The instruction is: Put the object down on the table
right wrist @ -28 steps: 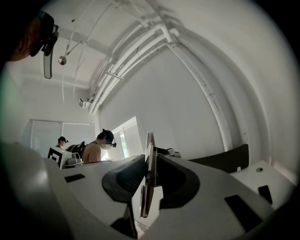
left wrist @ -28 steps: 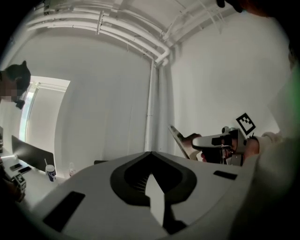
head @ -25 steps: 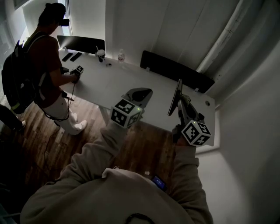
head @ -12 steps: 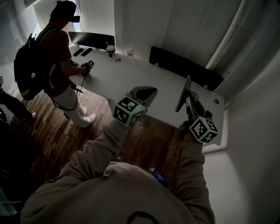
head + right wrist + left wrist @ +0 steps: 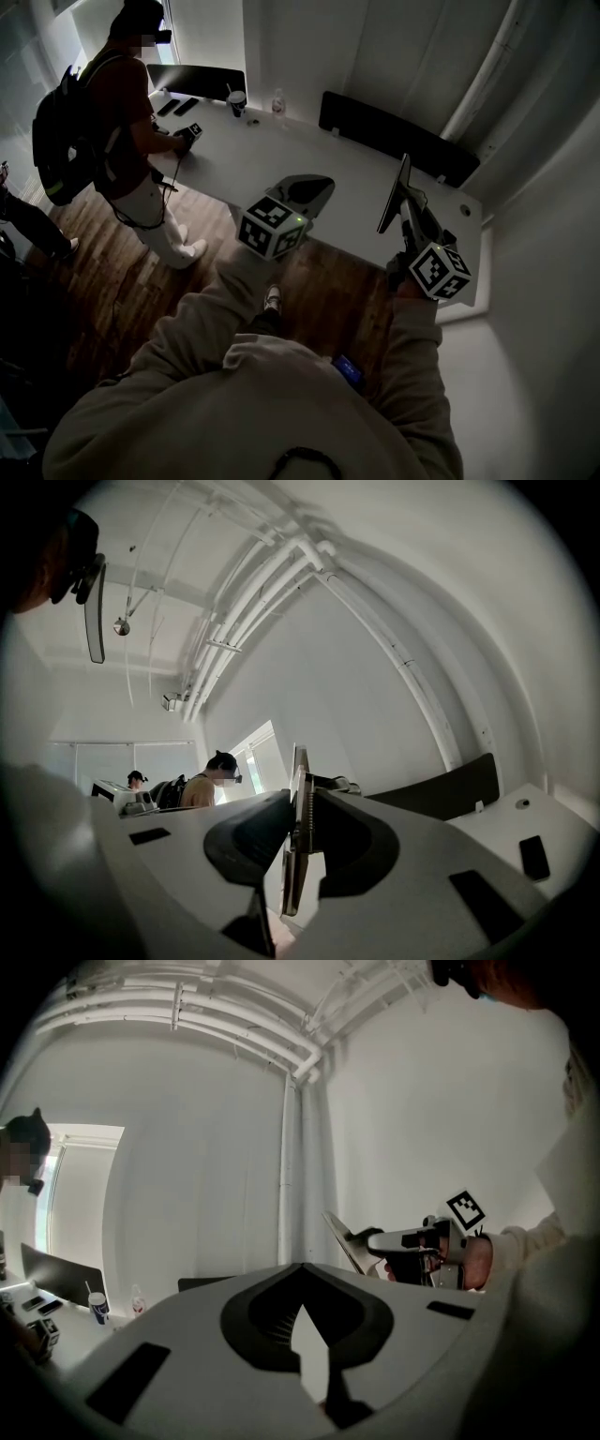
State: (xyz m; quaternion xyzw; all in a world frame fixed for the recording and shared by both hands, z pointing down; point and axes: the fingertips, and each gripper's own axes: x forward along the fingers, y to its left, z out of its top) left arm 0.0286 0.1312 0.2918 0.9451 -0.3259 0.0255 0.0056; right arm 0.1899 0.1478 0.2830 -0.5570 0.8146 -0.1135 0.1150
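Note:
A thin dark flat object (image 5: pixel 395 192), like a slim notebook or tablet, stands on edge over the near right part of the white table (image 5: pixel 281 155). My right gripper (image 5: pixel 412 208) is shut on its lower part. In the right gripper view the flat object (image 5: pixel 297 855) rises edge-on between the two jaws of the right gripper (image 5: pixel 298 808). My left gripper (image 5: pixel 314 187) hovers at the table's near edge, shut with nothing in it. The left gripper view has the left gripper (image 5: pixel 300 1283) in front, with the flat object (image 5: pixel 342 1241) off to its right.
Another person (image 5: pixel 103 122) with a backpack stands at the table's far left end, holding a gripper. A monitor (image 5: pixel 192 80), a cup (image 5: pixel 237 101) and a bottle (image 5: pixel 278 101) sit there. A dark divider panel (image 5: pixel 398 141) lines the far edge. A phone (image 5: pixel 532 855) lies on the table's right end.
The head view has shifted a little. Both grippers have edged forward toward the table, and the flat object stays upright in the right one.

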